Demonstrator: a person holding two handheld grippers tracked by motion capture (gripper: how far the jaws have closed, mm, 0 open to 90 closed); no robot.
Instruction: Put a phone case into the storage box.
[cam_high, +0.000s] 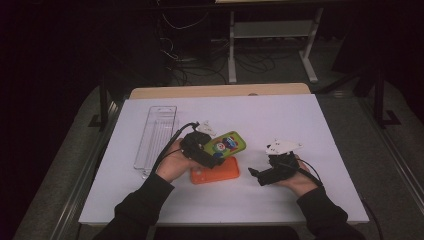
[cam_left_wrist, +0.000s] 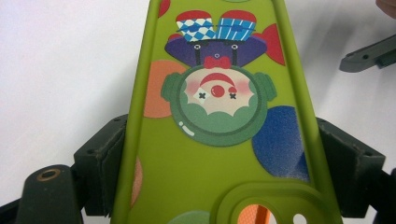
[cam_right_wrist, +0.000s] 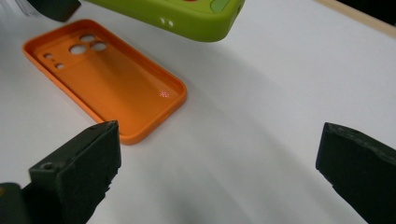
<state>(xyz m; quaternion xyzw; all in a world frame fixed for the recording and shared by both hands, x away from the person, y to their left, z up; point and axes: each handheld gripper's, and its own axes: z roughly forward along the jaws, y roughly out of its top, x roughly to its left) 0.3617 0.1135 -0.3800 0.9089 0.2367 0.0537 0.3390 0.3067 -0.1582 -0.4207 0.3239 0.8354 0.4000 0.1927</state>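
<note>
Green rubber fills the left gripper (cam_left_wrist: 219, 154): its jaws press on both long edges of a green phone case (cam_high: 225, 144) printed with a clown, held above the white table (cam_high: 300, 200). Just beneath lies an orange phone case (cam_right_wrist: 112, 88), inside up, flat on the table. The right gripper (cam_right_wrist: 219, 163) stands wide open with nothing between its jaws, near the orange case. A clear tray (cam_high: 156, 137) lies left.
</note>
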